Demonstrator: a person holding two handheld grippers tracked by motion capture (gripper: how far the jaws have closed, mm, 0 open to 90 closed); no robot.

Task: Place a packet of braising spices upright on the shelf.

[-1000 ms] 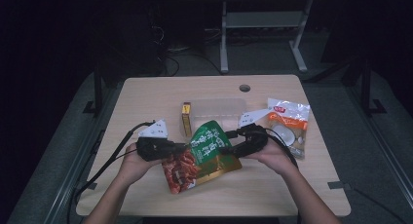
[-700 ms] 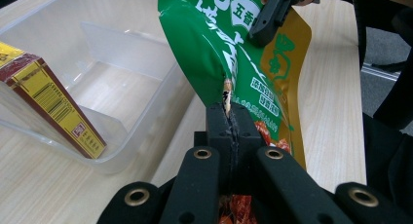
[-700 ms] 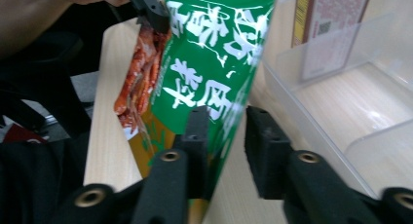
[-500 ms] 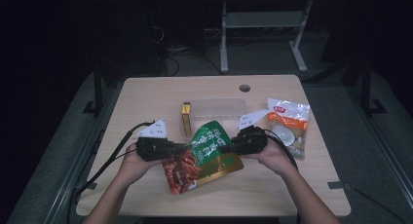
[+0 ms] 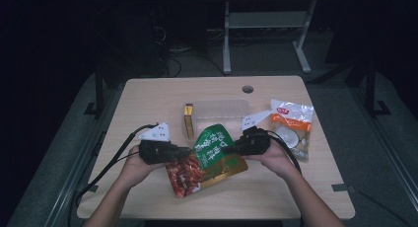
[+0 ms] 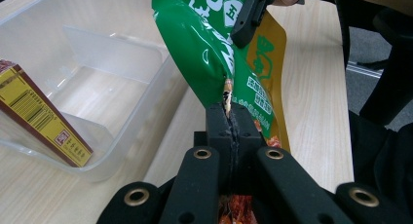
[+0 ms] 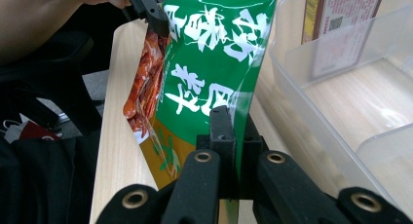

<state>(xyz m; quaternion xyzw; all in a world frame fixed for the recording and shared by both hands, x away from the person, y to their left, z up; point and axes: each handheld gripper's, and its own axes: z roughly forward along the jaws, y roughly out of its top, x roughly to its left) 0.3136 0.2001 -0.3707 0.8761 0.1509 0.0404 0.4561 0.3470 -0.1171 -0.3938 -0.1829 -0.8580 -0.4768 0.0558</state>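
Note:
A green snack bag [image 5: 213, 145] with white lettering hangs just above the table between my two grippers. My left gripper [image 5: 185, 150] is shut on its left edge, and the jaws pinch the foil [image 6: 229, 114] in the left gripper view. My right gripper [image 5: 230, 147] is shut on the opposite edge [image 7: 229, 121]. Under the green bag [image 7: 209, 63] a red-and-gold snack bag [image 5: 185, 175] lies flat on the table. A clear plastic container [image 5: 222, 111] with a divider stands just beyond the bags.
A yellow-and-brown box [image 5: 188, 119] leans at the container's left end [image 6: 39, 117]. A white-and-orange food bag [image 5: 291, 126] lies to the right of my right hand. Cables trail off the table's left side. Bare wooden table [image 5: 148, 98] lies at the far left.

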